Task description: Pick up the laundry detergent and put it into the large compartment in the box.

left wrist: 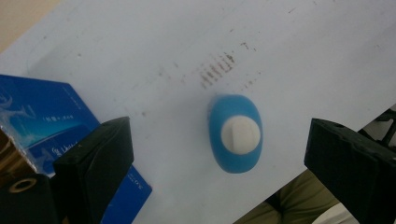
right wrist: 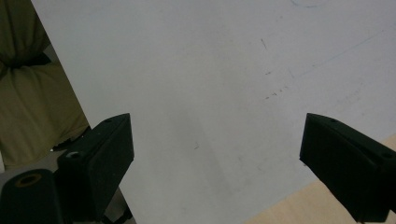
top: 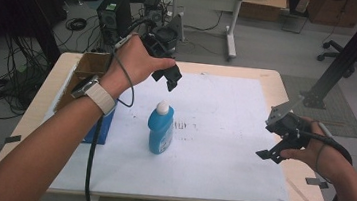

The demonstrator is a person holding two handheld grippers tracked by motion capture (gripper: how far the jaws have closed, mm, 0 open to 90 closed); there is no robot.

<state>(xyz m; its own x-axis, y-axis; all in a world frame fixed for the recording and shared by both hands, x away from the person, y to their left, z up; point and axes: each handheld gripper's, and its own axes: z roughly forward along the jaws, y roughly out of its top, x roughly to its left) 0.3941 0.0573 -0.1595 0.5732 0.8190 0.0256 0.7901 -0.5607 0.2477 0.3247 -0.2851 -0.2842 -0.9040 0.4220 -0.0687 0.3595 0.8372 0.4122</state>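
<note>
Blue bottle (left wrist: 235, 133) upright under my left gripper (left wrist: 219, 154) — jaws wide, empty; I'd centre over the cap, descend straight — right gripper (top: 277, 150) idle, open

The glossy blue plastic bottle (top: 161, 129) stands on a matt, scuffed white sheet (top: 221, 150) over pale wood.

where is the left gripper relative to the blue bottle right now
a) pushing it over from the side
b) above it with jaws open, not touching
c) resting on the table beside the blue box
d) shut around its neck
b: the left gripper hangs above the upright blue bottle, its white cap showing between the wide-open jaws with clear gaps on both sides.
</note>
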